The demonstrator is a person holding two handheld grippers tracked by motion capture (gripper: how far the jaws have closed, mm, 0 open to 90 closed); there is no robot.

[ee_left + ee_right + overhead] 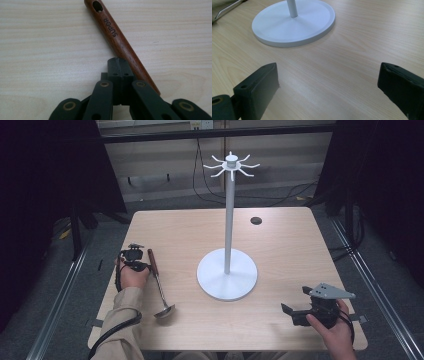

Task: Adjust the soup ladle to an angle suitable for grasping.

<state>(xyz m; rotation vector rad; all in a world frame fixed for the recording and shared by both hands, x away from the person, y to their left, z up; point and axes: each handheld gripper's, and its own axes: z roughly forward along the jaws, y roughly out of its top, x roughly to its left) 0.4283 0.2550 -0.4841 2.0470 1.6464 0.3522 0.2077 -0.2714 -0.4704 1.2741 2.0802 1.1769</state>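
Observation:
A ladle lies on the left of the wooden table, with a brown wooden handle [152, 260] and a metal bowl [164, 310] toward the front. My left gripper [133, 254] sits just left of the handle's far end. In the left gripper view its jaws [119, 62] are shut against each other with nothing between them. The handle [117, 37], marked SUPOR and with a hanging hole, runs along their right side. My right gripper [295, 299] rests open at the front right with nothing between its fingers [329, 82].
A white stand with a round base [227, 275] [292, 25], a tall pole [229, 220] and a ring of hooks [231, 165] on top stands mid-table. A small black disc [256, 220] sits near the far edge. Dark curtains flank the table.

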